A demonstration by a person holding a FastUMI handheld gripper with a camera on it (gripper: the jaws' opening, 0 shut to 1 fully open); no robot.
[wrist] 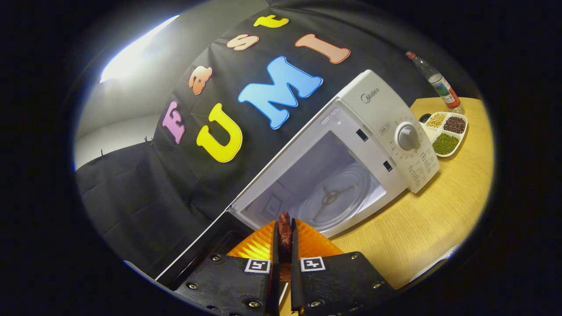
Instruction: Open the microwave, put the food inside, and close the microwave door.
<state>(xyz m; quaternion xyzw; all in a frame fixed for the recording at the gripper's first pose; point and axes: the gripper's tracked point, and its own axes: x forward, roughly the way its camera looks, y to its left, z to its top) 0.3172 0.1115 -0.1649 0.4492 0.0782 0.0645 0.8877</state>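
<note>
Gripper view: at the bottom centre we see our gripper (284, 239) nearly closed, both fingers pinching a dark reddish piece of food (285, 232). Just beyond, on the wooden table (421, 228), the white microwave (373, 131) stands open; farther right sit a divided dish (445, 131) and a bottle (434, 79).

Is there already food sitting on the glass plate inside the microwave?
No, the round glass turntable in the open white microwave is bare; the hand-held gripper holds the brown food piece.
</note>
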